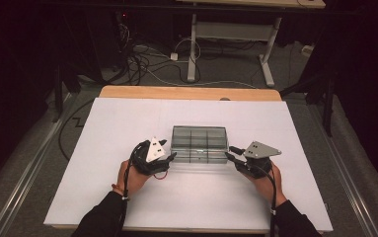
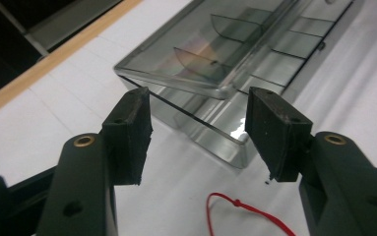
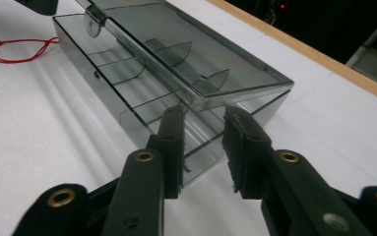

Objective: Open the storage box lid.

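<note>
From above, the clear smoky plastic compartment box (image 1: 199, 144) sits mid-table between your grippers. In the left gripper view, the left gripper (image 2: 198, 135) gapes at its near corner; approach squarely. In the right gripper view, the right gripper (image 3: 203, 147) stands apart, gripping nothing.

A clear smoky plastic compartment box (image 1: 199, 143) lies flat at the middle of the white table (image 1: 102, 148); its hinged lid stands open, tilted back; thin dividers split the tray into compartments.
</note>
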The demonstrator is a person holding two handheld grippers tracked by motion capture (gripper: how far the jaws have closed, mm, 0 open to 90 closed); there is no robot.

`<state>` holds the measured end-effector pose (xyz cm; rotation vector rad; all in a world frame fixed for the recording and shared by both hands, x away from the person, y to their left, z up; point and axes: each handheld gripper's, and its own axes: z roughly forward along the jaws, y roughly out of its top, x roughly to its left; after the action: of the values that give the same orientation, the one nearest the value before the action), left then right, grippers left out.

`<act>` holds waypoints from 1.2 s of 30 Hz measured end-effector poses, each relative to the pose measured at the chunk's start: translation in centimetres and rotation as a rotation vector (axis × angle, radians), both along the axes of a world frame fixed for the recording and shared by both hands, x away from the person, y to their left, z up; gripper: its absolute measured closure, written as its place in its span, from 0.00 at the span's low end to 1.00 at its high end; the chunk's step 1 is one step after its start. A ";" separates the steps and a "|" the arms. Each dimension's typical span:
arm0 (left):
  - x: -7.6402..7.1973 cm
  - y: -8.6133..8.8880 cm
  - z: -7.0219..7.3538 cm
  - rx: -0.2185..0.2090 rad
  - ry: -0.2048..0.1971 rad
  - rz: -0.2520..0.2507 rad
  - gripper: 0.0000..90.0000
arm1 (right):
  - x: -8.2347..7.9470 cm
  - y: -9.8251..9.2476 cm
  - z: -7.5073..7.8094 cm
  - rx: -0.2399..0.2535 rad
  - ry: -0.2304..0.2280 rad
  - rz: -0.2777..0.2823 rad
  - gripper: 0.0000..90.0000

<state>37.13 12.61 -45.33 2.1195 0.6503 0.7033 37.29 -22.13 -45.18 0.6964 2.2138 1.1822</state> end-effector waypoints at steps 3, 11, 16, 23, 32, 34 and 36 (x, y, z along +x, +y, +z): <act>0.3 -0.2 0.1 0.001 -0.005 0.007 0.47 | 0.0 0.1 0.1 -0.003 -0.028 -0.005 0.76; 1.1 -0.3 0.7 -0.012 -0.023 0.015 0.48 | 0.1 0.3 0.5 -0.005 -0.095 -0.031 0.75; 1.7 -0.3 1.2 -0.026 -0.014 0.004 0.51 | 0.2 0.3 1.0 -0.020 -0.146 -0.040 0.73; 2.6 -0.2 2.3 -0.027 -0.016 -0.029 0.61 | 0.8 0.7 2.0 -0.018 -0.168 -0.024 0.75; 3.6 -0.3 4.2 -0.037 -0.010 -0.059 0.72 | 2.0 0.9 3.4 -0.010 -0.186 -0.019 0.84; 4.0 -0.3 4.6 -0.042 -0.002 -0.069 0.74 | 2.3 0.9 3.7 -0.009 -0.185 -0.016 0.85; 4.2 -0.5 4.9 -0.032 -0.003 -0.068 0.76 | 2.6 0.9 4.1 -0.011 -0.185 -0.019 0.86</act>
<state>41.34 12.14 -40.42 2.1006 0.5811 0.6548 39.92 -21.22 -41.11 0.5780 2.0539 1.1753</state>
